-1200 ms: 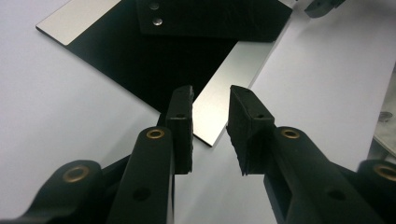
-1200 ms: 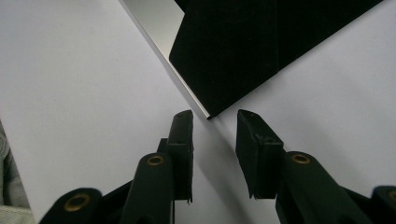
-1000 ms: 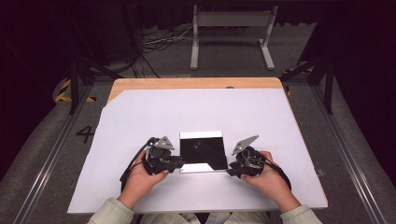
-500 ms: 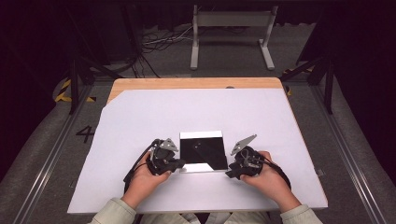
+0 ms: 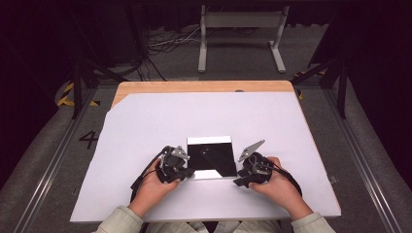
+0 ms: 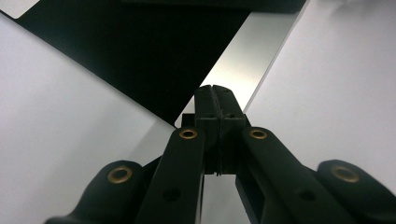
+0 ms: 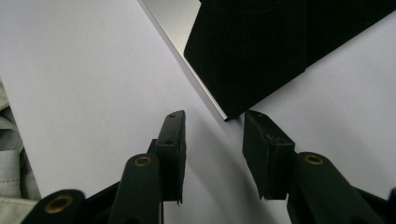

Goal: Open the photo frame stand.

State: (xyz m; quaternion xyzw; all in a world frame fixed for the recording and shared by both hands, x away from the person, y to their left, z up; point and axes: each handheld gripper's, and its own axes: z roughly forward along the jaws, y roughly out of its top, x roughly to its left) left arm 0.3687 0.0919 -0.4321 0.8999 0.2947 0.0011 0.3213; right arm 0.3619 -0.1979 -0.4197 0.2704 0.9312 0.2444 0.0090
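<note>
A square plate (image 5: 211, 155) with a dark glossy face and silver strips at its far and near edges lies flat on the white table cover (image 5: 145, 126). My left gripper (image 5: 187, 171) is at the plate's near-left corner. In the left gripper view the left gripper (image 6: 215, 93) is shut, pads pressed together with nothing seen between them, tips over the plate (image 6: 140, 51) by its silver strip. My right gripper (image 5: 239, 177) is at the near-right corner. In the right gripper view the right gripper (image 7: 212, 123) stands open, and the plate (image 7: 280, 46) points its corner into the gap.
The white cover reaches to a wooden table edge (image 5: 194, 86) at the back. A metal stand (image 5: 240, 29) and cables lie on the floor beyond. A hand holds each gripper near the table's front edge.
My left gripper has crept right, closer to the plate's near-left corner. The right gripper has barely shifted. The plate has not moved.
</note>
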